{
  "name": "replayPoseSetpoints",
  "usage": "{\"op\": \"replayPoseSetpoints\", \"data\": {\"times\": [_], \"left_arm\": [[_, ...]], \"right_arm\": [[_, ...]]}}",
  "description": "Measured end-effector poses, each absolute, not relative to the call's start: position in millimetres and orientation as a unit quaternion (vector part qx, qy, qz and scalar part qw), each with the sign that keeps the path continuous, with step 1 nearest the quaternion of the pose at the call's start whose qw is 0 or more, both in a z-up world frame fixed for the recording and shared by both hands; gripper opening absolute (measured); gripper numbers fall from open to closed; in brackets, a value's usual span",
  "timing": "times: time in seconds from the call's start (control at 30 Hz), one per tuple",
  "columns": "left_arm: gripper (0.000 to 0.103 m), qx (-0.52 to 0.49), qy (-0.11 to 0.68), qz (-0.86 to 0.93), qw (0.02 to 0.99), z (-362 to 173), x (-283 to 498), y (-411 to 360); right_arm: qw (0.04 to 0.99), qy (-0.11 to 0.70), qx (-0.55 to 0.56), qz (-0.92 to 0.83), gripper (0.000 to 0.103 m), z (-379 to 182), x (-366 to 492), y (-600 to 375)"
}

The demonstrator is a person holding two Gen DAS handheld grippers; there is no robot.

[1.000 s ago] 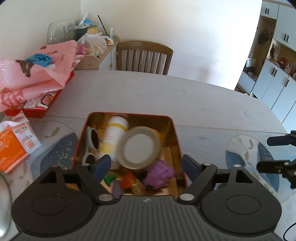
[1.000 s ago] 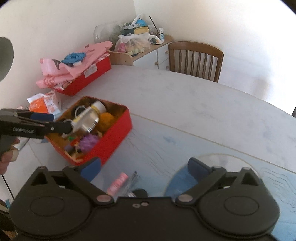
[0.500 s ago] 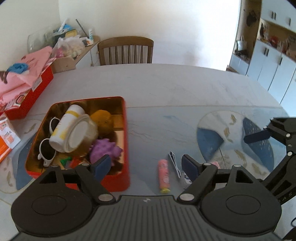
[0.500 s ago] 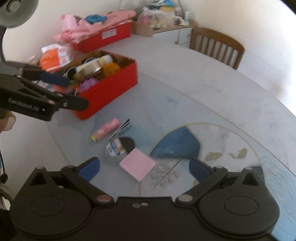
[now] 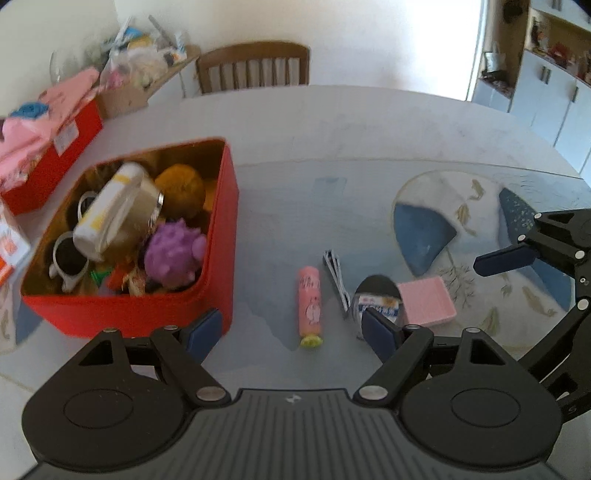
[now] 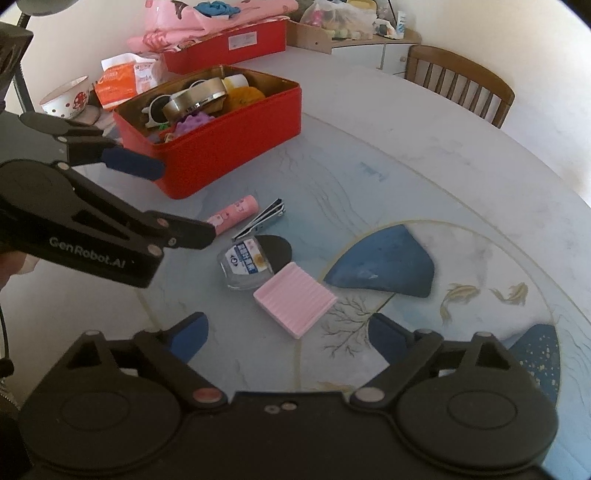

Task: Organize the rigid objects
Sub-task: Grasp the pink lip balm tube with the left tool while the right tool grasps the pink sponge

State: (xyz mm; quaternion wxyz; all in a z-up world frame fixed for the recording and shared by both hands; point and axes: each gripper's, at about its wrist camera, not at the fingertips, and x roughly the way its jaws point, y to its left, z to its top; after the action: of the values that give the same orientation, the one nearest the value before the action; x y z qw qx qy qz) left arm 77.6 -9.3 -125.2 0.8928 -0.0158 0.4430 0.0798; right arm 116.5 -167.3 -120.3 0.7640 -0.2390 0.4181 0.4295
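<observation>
A red box (image 5: 218, 236) (image 6: 236, 136) on the table holds a cup, a tape roll, a purple spiky ball (image 5: 173, 254) and other small items. To its right lie a pink tube (image 5: 309, 306) (image 6: 232, 214), a nail clipper (image 5: 336, 277) (image 6: 260, 219), a small clear case with a blue label (image 5: 376, 301) (image 6: 245, 264) and a pink ribbed pad (image 5: 426, 301) (image 6: 295, 301). My left gripper (image 5: 291, 328) (image 6: 177, 203) is open and empty, just above the pink tube. My right gripper (image 6: 286, 338) is open and empty, close in front of the pink pad.
A second red box with pink cloth (image 6: 225, 44) stands at the back left, with an orange packet (image 6: 125, 77) and a bowl (image 6: 66, 96) near it. A wooden chair (image 5: 255, 68) stands at the far table edge. A cabinet with bags (image 6: 351, 29) is behind.
My left gripper has swung right from over the red box to above the loose items. My right gripper has moved in and down toward the pink pad. Both stay open.
</observation>
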Motion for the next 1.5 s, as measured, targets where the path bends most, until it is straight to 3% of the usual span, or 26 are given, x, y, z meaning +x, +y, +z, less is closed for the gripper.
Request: {"op": "replayPoseSetpoints", "data": {"times": [0.07, 0.3, 0.43, 0.67, 0.83, 0.93, 1.5], "left_arm": [[0.07, -0.02, 0.449, 0.082, 0.89, -128, 78, -7], [0.058, -0.014, 0.455, 0.072, 0.887, -135, 80, -8], [0.045, -0.015, 0.461, 0.065, 0.885, -139, 87, -9], [0.04, -0.022, 0.469, 0.055, 0.881, -145, 96, -8], [0.031, -0.024, 0.47, 0.051, 0.881, -145, 104, -9], [0.016, -0.024, 0.47, 0.05, 0.881, -145, 106, -9], [0.015, -0.075, 0.456, 0.042, 0.886, -116, 100, 5]], "right_arm": [[0.763, 0.418, -0.239, 0.43, 0.089, -123, 118, -166], [0.762, 0.416, -0.25, 0.428, 0.08, -128, 119, -161], [0.762, 0.419, -0.25, 0.426, 0.072, -130, 121, -158], [0.762, 0.414, -0.249, 0.432, 0.065, -130, 122, -153], [0.769, 0.409, -0.242, 0.428, 0.052, -130, 126, -153], [0.771, 0.408, -0.238, 0.427, 0.048, -129, 127, -155], [0.804, 0.404, -0.182, 0.396, 0.043, -95, 125, -177]]}}
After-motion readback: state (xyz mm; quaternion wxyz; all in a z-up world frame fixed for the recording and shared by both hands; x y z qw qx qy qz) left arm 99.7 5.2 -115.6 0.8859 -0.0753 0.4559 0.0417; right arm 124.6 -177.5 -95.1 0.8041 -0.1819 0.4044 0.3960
